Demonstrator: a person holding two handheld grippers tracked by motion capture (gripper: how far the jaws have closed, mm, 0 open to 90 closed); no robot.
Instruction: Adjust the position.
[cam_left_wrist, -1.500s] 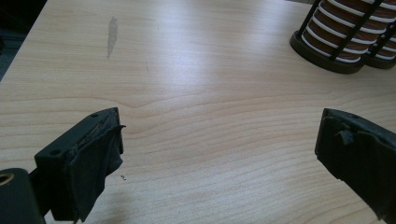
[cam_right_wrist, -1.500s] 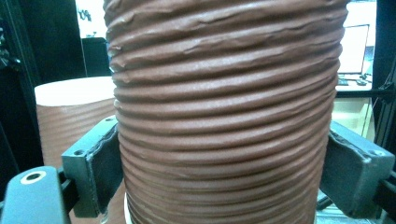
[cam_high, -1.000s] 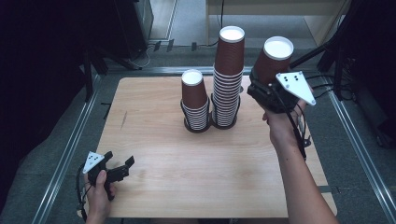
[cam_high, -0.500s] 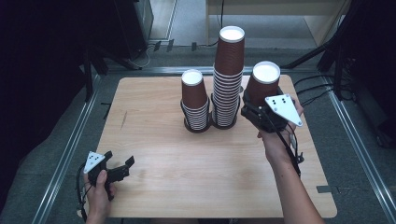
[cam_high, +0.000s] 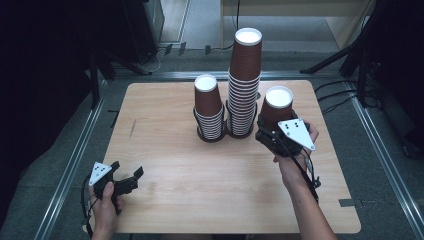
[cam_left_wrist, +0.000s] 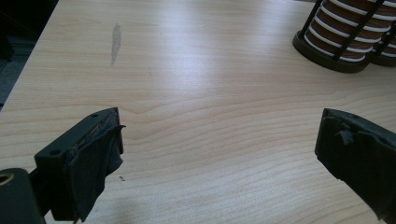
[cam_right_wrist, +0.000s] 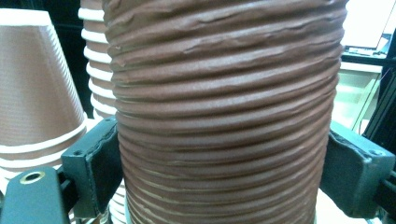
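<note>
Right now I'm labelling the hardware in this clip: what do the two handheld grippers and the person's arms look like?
Both are black two-jaw tools. The left gripper and right gripper each carry a pale grey three-cornered plate with small dark dots, and a thin black cable trails back along each forearm. The jaw pads are black and worn, with ragged edges. Both forearms are bare, with no sleeves in view.

Setting: lab or recording studio. Evidence: lone wooden worktop (cam_high: 165, 105) ringed by metal floor rails (cam_high: 70, 165), tripod legs (cam_high: 335, 60), loose cables (cam_high: 340, 97), grey carpet, dark surroundings.
</note>
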